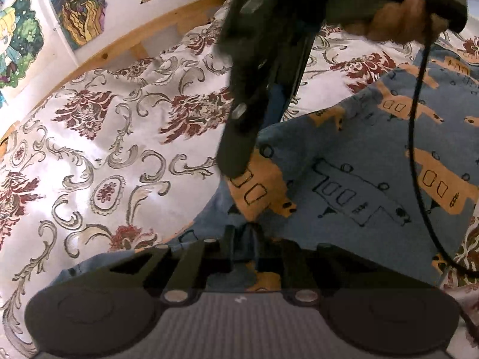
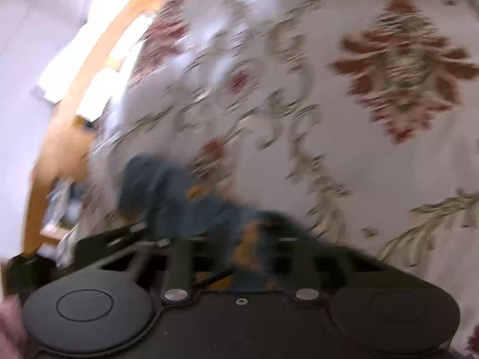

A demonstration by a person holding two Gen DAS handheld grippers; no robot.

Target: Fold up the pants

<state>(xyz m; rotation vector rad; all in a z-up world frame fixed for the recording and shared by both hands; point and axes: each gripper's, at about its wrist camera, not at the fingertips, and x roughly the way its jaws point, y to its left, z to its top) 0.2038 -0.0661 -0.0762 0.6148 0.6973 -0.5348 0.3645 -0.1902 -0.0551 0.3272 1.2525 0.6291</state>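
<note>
We have the pants (image 1: pixel 359 155) lying on the bed, on a bedspread (image 1: pixel 104 137) with dark red floral medallions and grey scrolls, and both tools are at the cloth. Our left gripper (image 1: pixel 244 239) has its jaws drawn in on a fold of blue fabric at the near edge, and the pads look pressed on it. Our right gripper (image 2: pixel 251 251) has its jaws closed tight on a bunched ridge of the same garment, though its own view is badly blurred and we cannot see how deep the bite goes. From the left wrist view the right tool comes down from above, its tip at an orange patch of the print, with a hand (image 1: pixel 398 18) on its handle and a black cable (image 1: pixel 419 137) looping over the cloth. The chief risk, as we judge it, is a shallow pinch: the fabric looks soft and thin, a limp knit, and it could slip out once we lift or pull, or we could catch only the top layer and drag the fold crooked. The bedspread looks smooth and a little glossy, so the pants may slide across it instead of staying put. The cable could snag a raised edge as it sweeps. The garment is blue with orange shapes and black outlined rectangles and circles, its edges rumpled and uneven. A wooden bed frame (image 1: pixel 155 27) curves beyond, with colourful pictures (image 1: pixel 77 6) on the wall.
</note>
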